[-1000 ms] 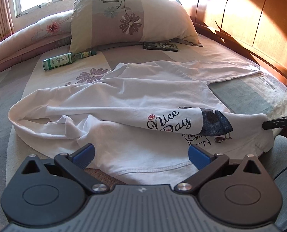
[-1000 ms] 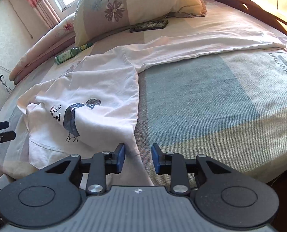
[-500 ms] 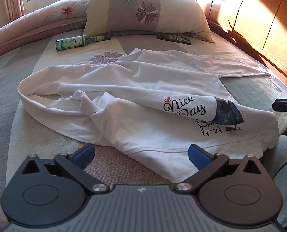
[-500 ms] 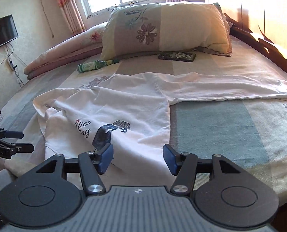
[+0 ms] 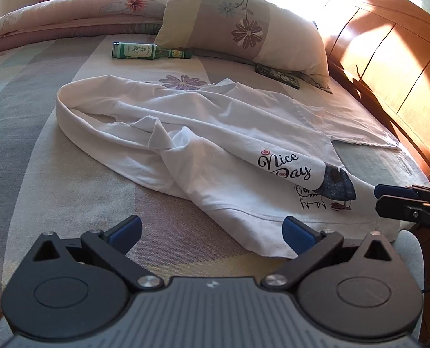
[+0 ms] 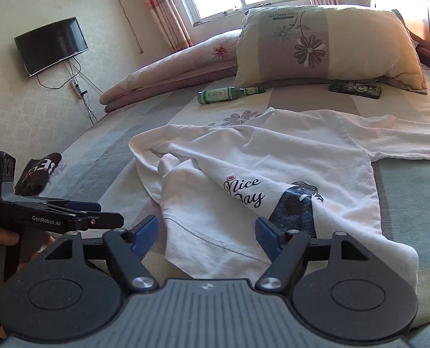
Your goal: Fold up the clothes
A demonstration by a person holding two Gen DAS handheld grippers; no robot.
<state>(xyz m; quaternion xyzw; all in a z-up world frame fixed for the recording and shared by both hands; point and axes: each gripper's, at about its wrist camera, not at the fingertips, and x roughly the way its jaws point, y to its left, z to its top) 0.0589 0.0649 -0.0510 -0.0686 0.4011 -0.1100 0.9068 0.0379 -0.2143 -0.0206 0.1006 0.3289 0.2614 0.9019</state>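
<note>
White long-sleeved shirt (image 5: 215, 133) lies rumpled across the middle of the bed (image 5: 55, 179), partly folded over itself; printed "Nice Day" lettering and a dark cartoon patch face up near its lower right hem. 1 sleeve (image 6: 403, 142) stretches flat toward the wooden headboard (image 5: 388, 66); the other side is bunched into a looped fold toward the left of the bed.

Left gripper (image 5: 212, 229): jaws spread wide, blue pads apart, nothing between them. It sits low over the bedspread at the near edge, right pad just at the shirt's hem corner; contact cannot be told. In the right wrist view the left gripper (image 6: 70, 211) shows from the side, held by a hand (image 6: 0, 240) at the bed's near left.

Right gripper (image 6: 206, 232): jaws opening, pads not pressing on anything, hem of the shirt seen beyond the gap. In the left wrist view it pokes in from the right edge beside the hem (image 5: 394, 200).

Also on the bed: green bottle (image 5: 145, 51) lying on its side, flowered pillow (image 5: 243, 26), dark phone (image 6: 355, 89) just by the pillow, rolled quilt (image 6: 171, 69) along the far side, dark cloth item (image 6: 38, 177) at the left edge
</note>
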